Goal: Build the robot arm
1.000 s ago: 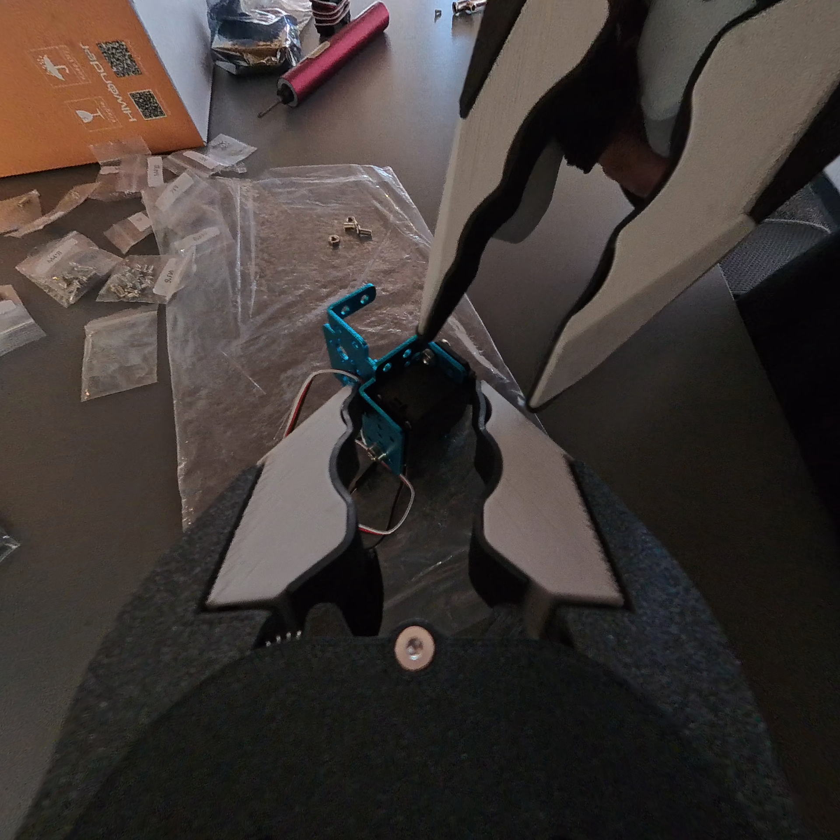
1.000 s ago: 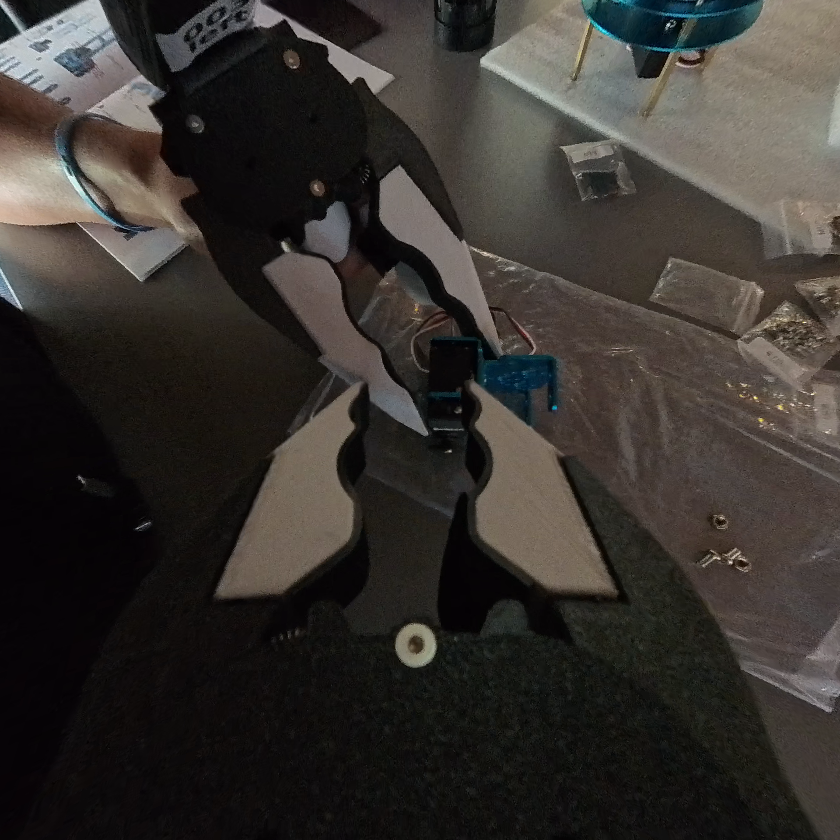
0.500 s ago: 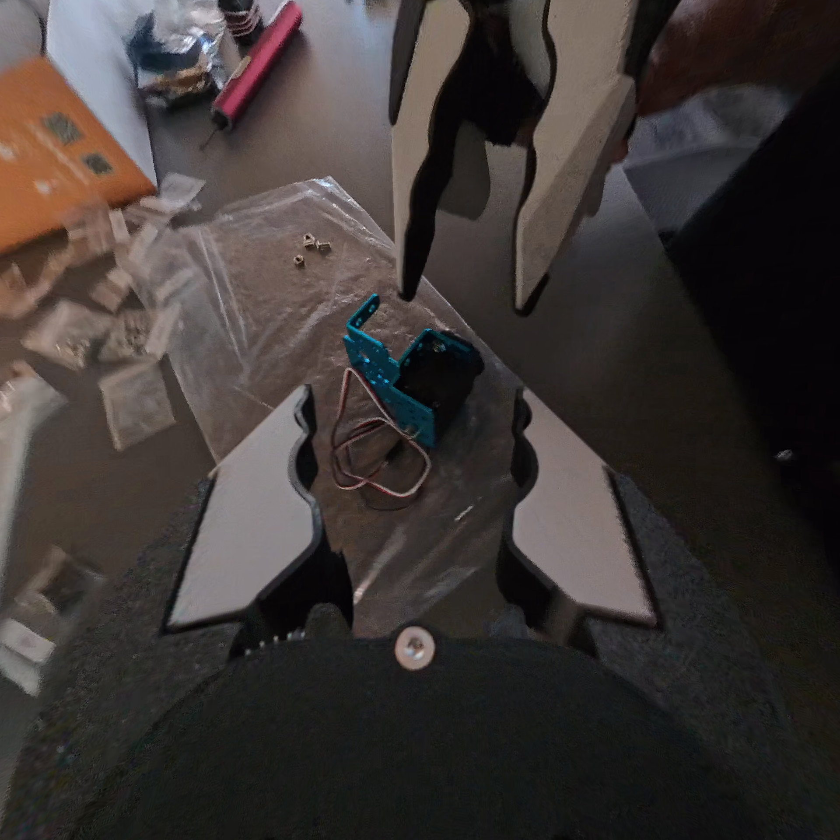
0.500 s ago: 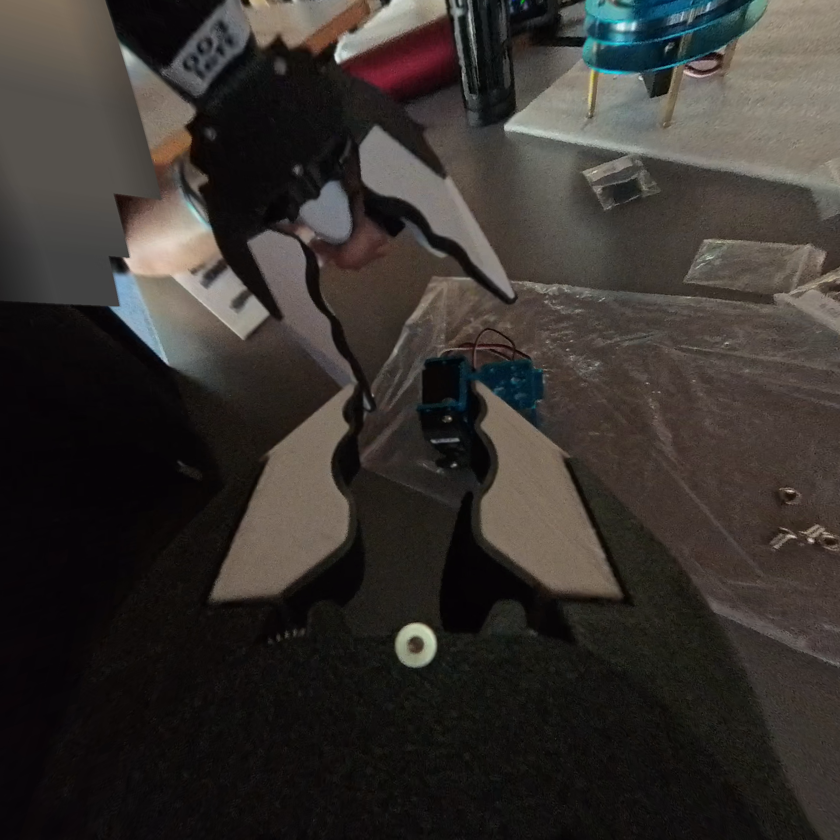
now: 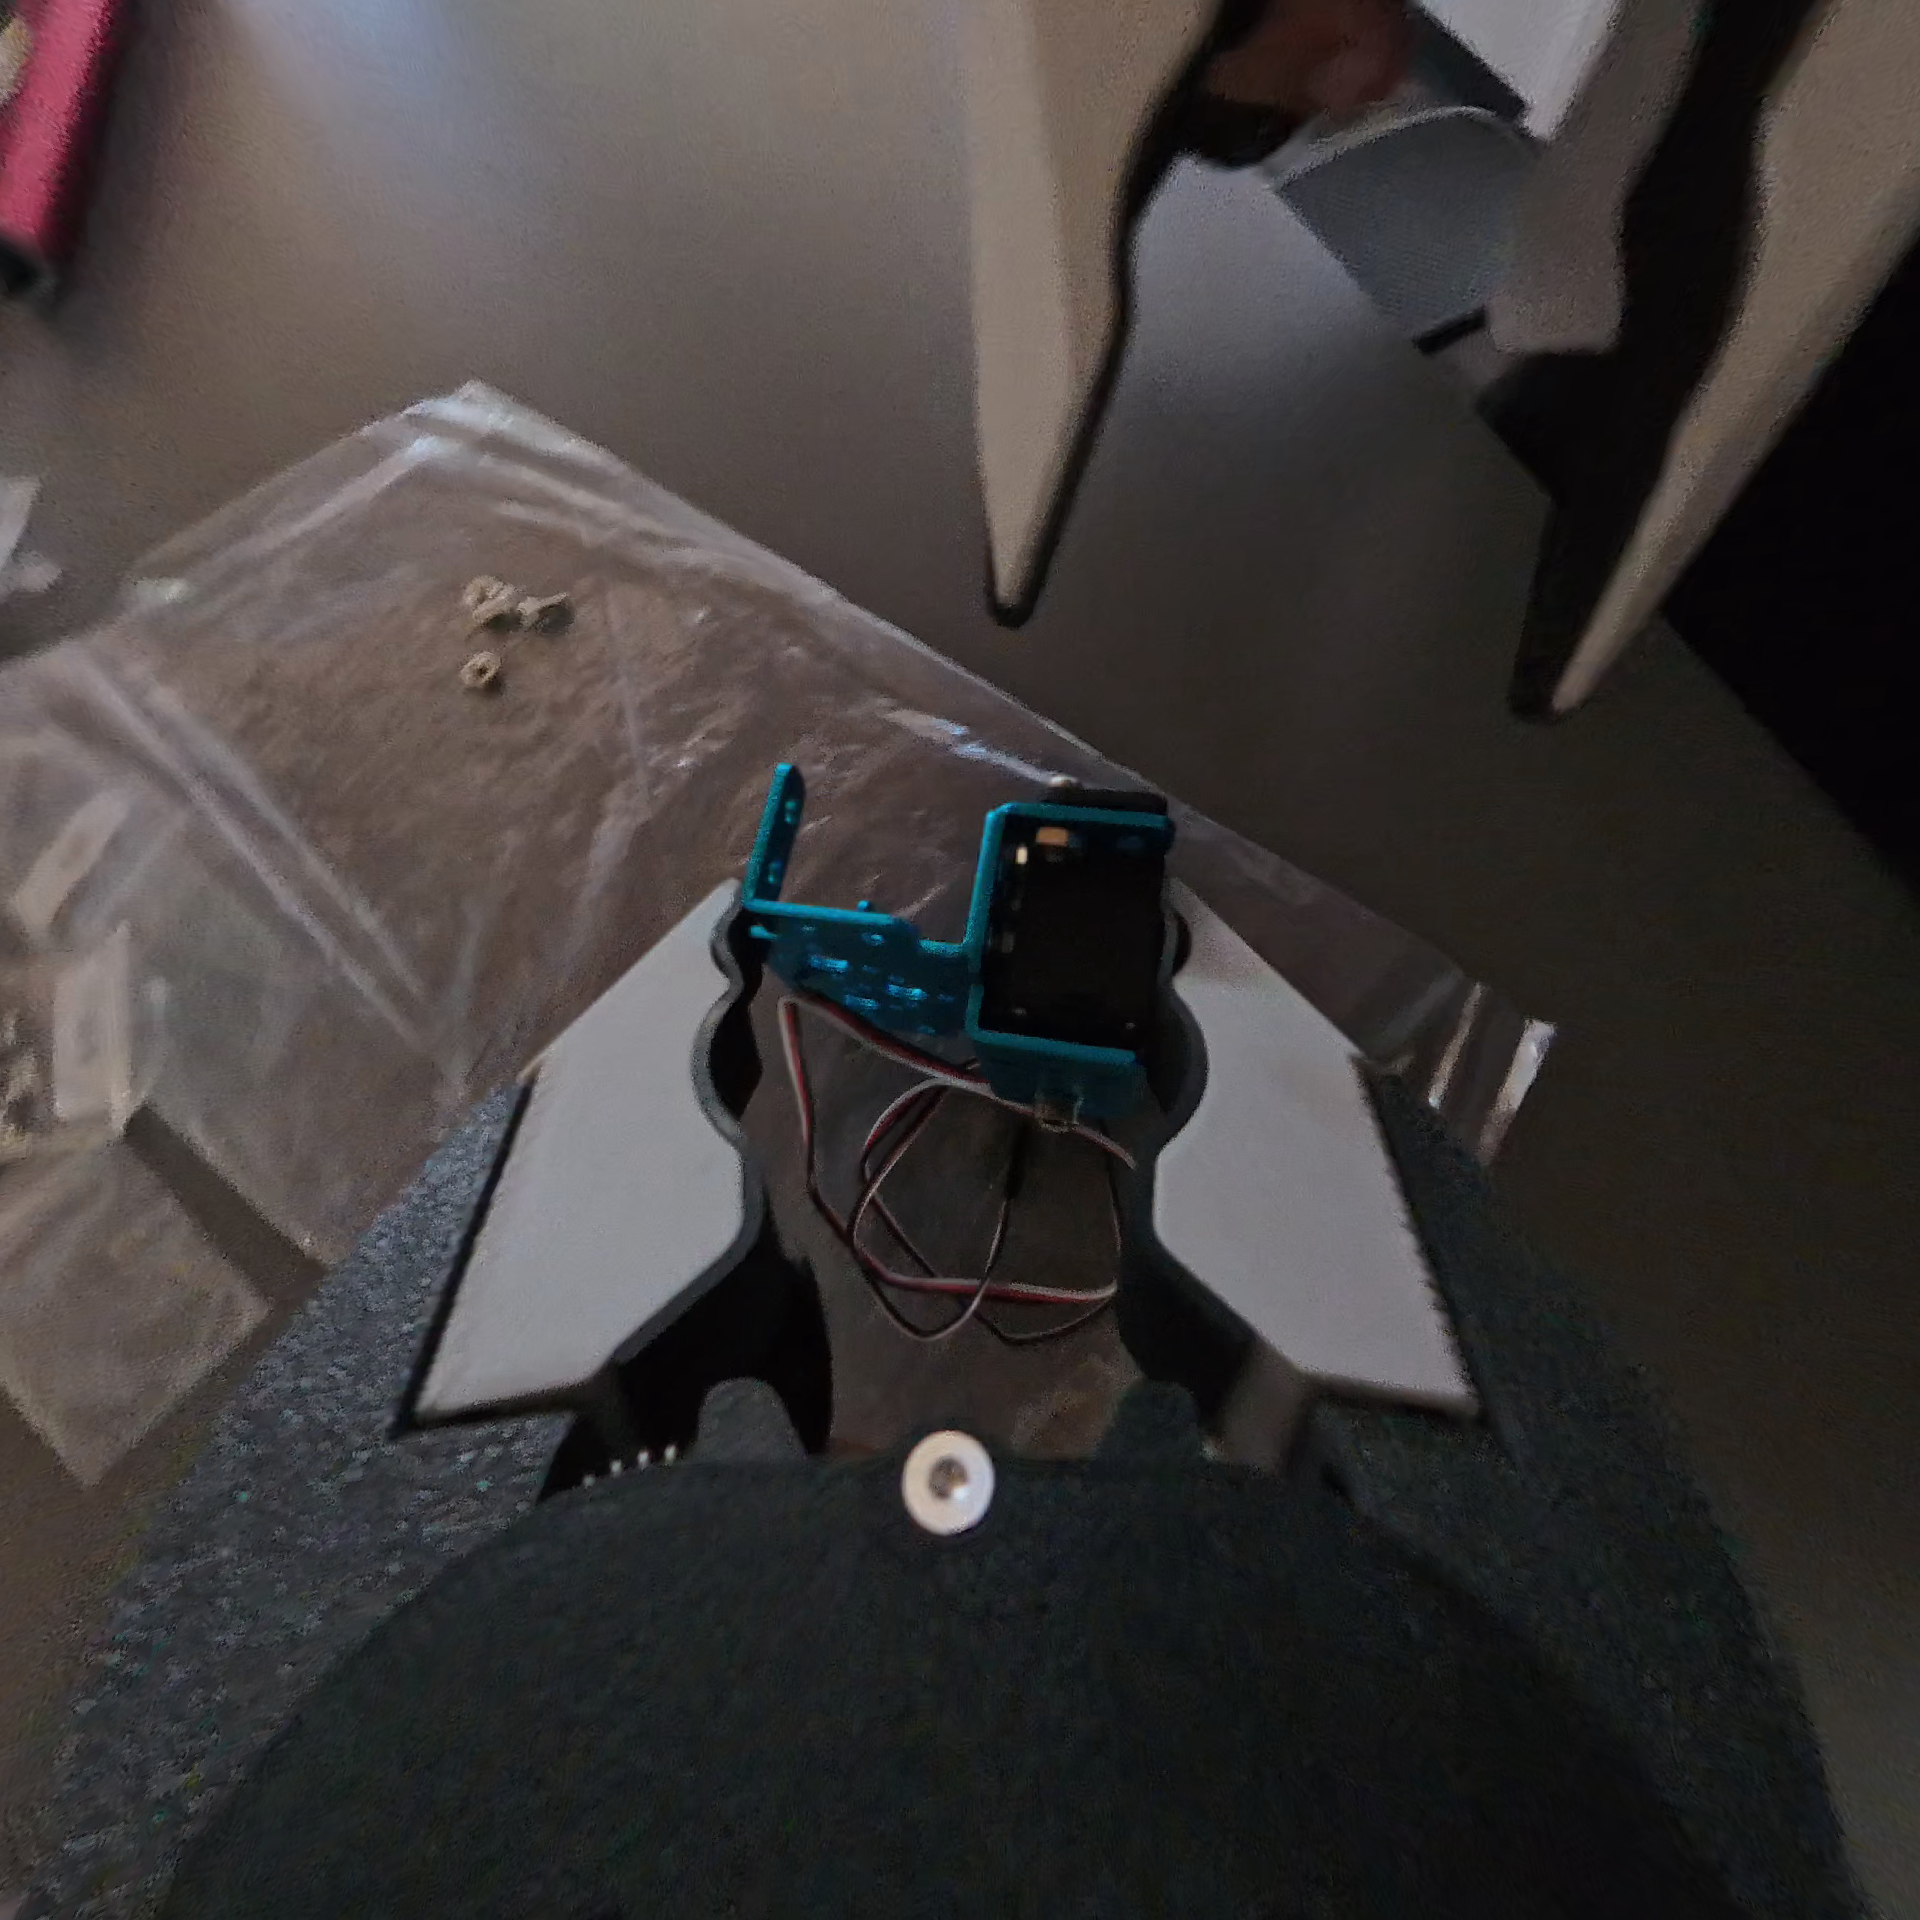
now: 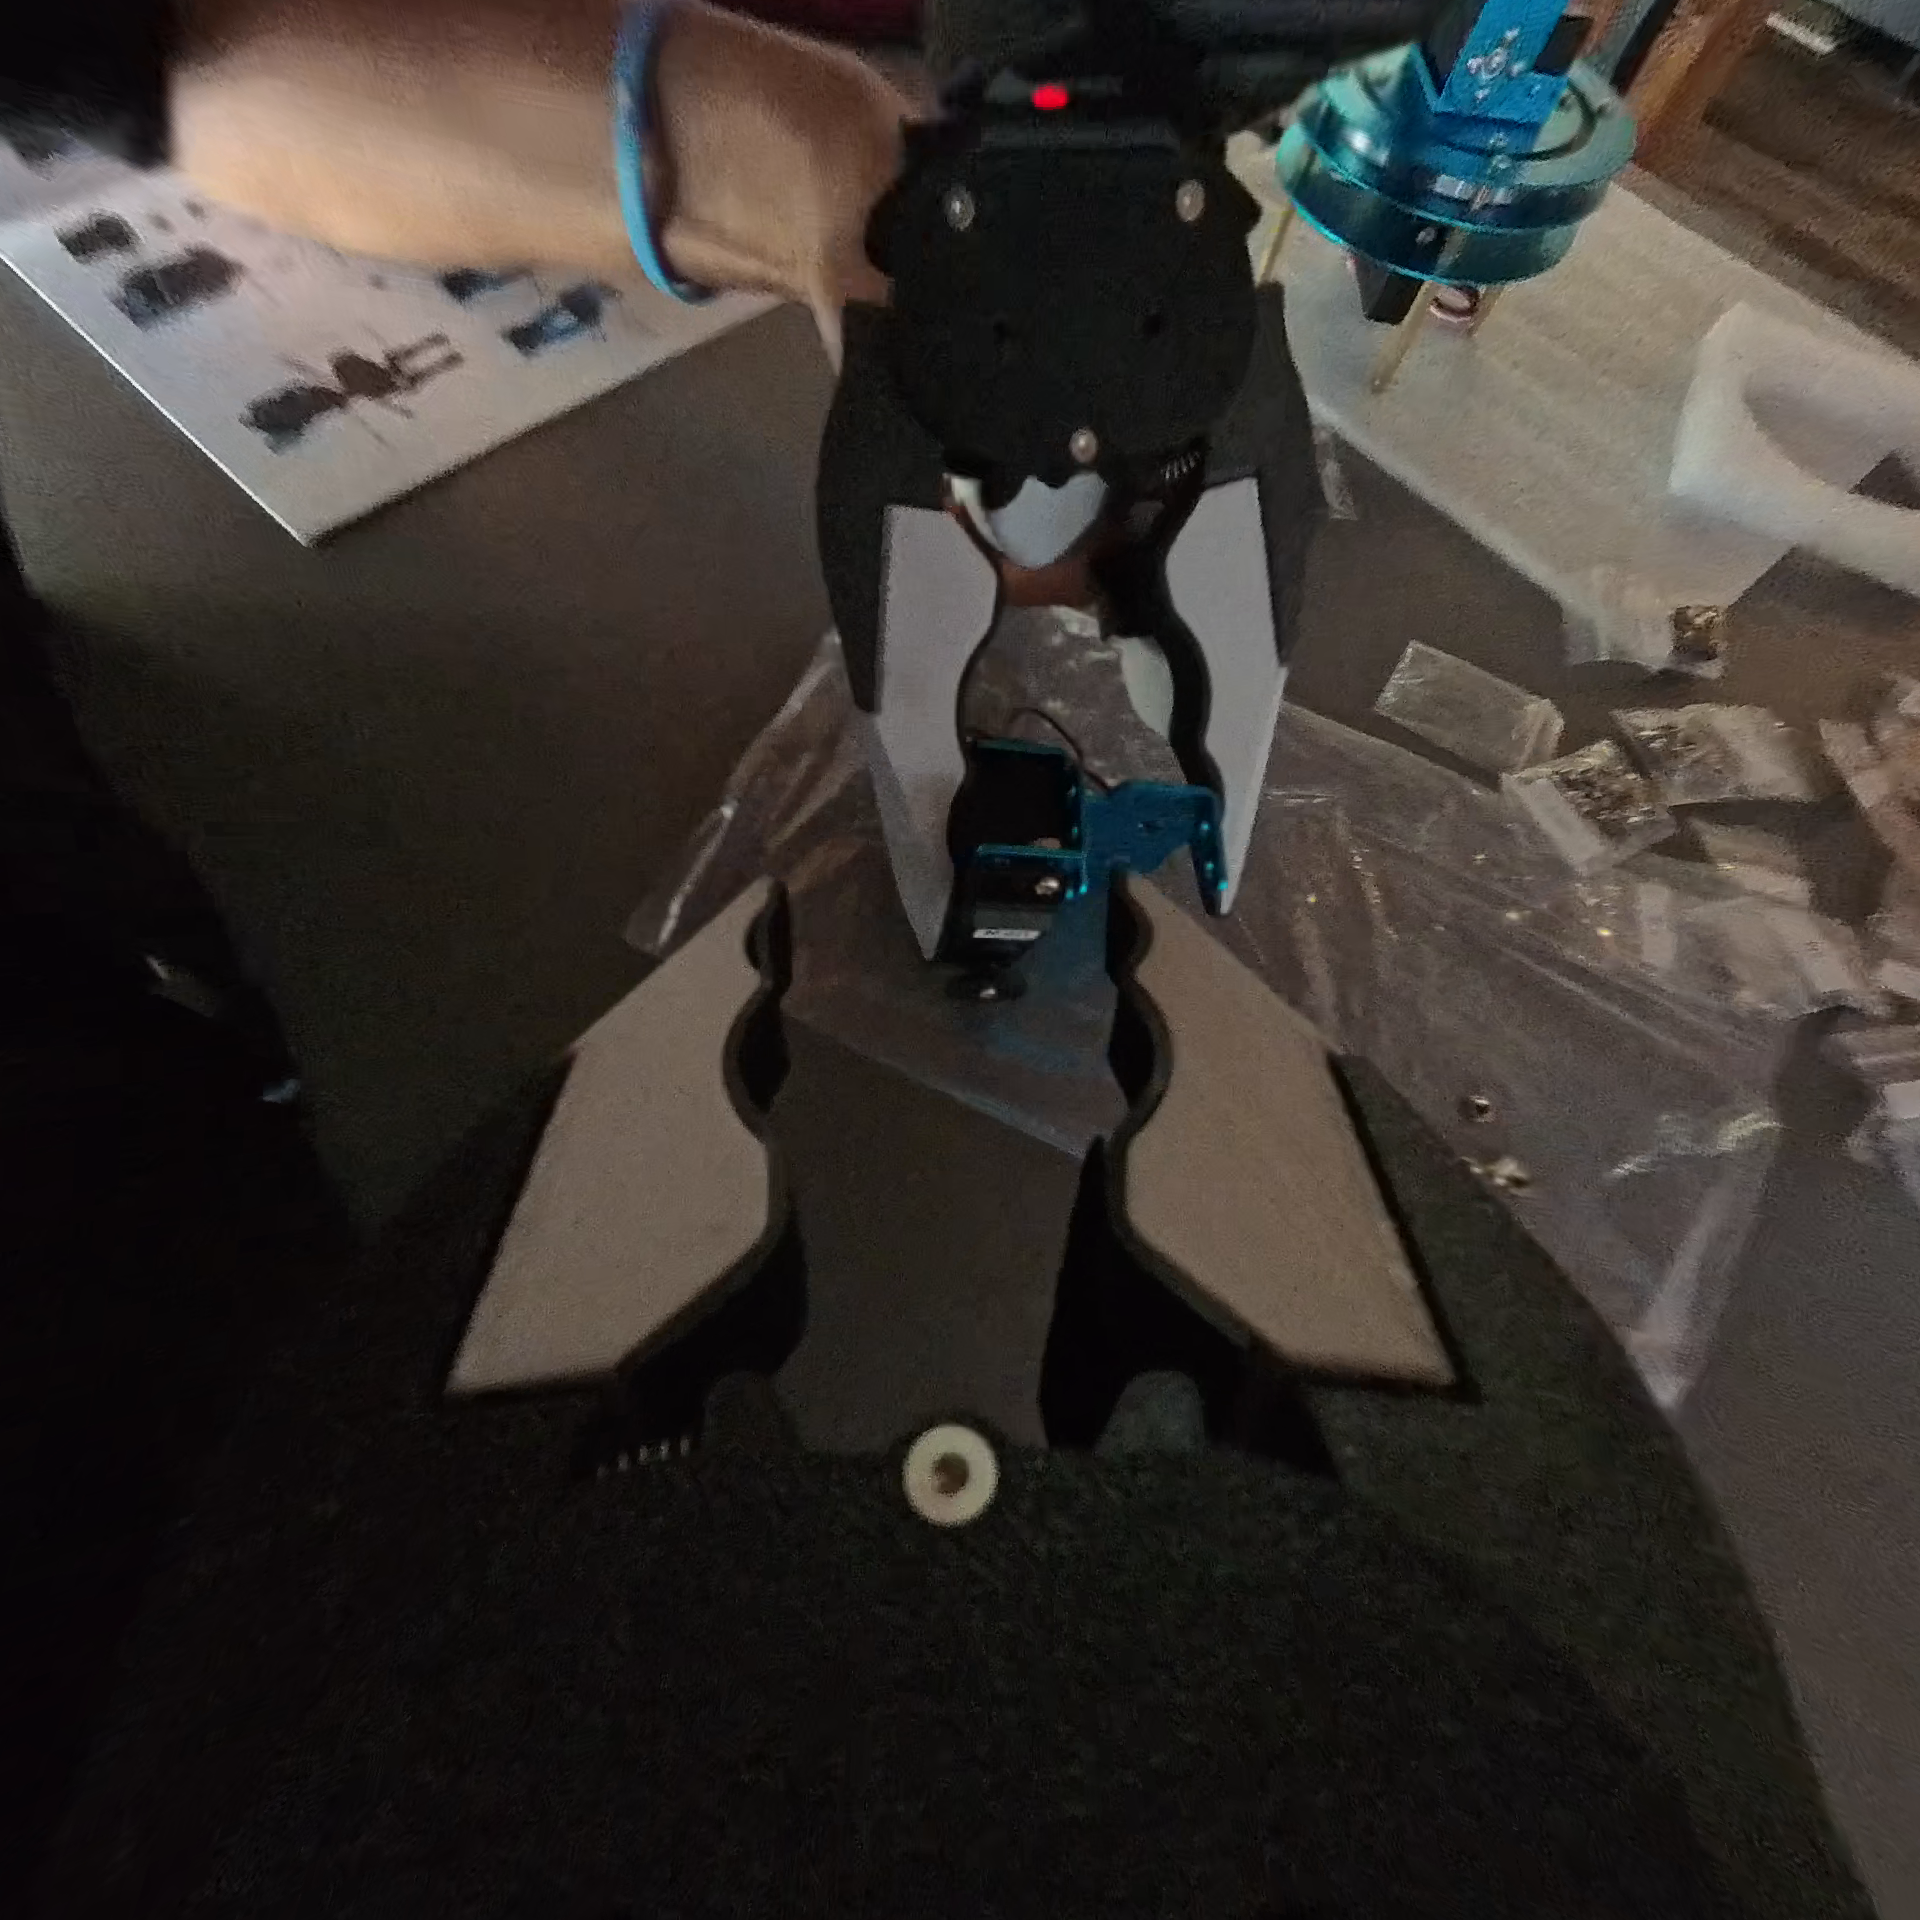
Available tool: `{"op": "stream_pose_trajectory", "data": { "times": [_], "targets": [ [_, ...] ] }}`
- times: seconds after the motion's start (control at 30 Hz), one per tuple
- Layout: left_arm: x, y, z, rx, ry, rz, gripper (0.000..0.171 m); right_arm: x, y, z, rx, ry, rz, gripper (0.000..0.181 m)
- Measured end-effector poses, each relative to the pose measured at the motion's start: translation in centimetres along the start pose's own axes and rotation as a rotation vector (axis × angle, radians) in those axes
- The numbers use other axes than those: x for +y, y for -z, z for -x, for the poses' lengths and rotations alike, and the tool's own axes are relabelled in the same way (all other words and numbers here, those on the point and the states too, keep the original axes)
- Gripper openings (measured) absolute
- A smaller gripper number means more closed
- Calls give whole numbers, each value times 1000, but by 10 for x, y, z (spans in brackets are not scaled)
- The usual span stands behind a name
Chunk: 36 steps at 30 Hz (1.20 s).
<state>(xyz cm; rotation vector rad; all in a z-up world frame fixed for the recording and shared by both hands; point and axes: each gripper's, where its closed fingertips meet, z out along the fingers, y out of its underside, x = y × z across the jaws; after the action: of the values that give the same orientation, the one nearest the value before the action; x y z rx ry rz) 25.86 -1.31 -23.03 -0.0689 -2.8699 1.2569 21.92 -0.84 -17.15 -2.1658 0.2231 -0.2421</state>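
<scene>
Left gripper (image 5: pixel 951 935) clamps the blue servo bracket (image 5: pixel 883 977) over the plastic sheet's (image 5: pixel 416 831) corner; right gripper (image 6: pixel 951 914) hovers just beside, fingers apart, empty.

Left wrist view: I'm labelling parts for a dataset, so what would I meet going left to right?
Red cylinder → loose nuts → blue bracket → black servo.

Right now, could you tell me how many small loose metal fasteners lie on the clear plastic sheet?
3: two fasteners side by side on the plastic sheet, and one just nearer the camera. Blur may hide others.
</scene>
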Motion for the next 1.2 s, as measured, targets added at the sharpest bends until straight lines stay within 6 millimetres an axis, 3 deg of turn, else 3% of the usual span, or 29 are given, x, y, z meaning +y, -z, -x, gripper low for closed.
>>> {"op": "stream_pose_trajectory", "data": {
  "times": [0.1,0.23,0.43,0.6,0.7,0.9,1.0,1.2],
  "targets": [
    [-2,-2,4,-71,119,26,74,8,-7,-5,70,155,97,65],
    [-6,-7,5,-122,148,57,75,8,-15,0,70,256,162,63],
    [-4,-8,3,-155,115,52,75,20,-22,1,87,306,264,59],
    [0,-8,2,-160,93,41,74,19,-23,15,87,357,279,51],
    [2,-8,-1,-175,73,50,75,11,-18,9,146,396,257,51],
    [2,-8,-3,-177,70,32,75,22,-26,5,157,422,320,61],
    [1,-8,-3,-174,78,21,75,24,-24,6,176,480,354,53],
    [1,-9,-3,-169,85,11,75,25,-25,10,206,536,392,55]
  ]
}}
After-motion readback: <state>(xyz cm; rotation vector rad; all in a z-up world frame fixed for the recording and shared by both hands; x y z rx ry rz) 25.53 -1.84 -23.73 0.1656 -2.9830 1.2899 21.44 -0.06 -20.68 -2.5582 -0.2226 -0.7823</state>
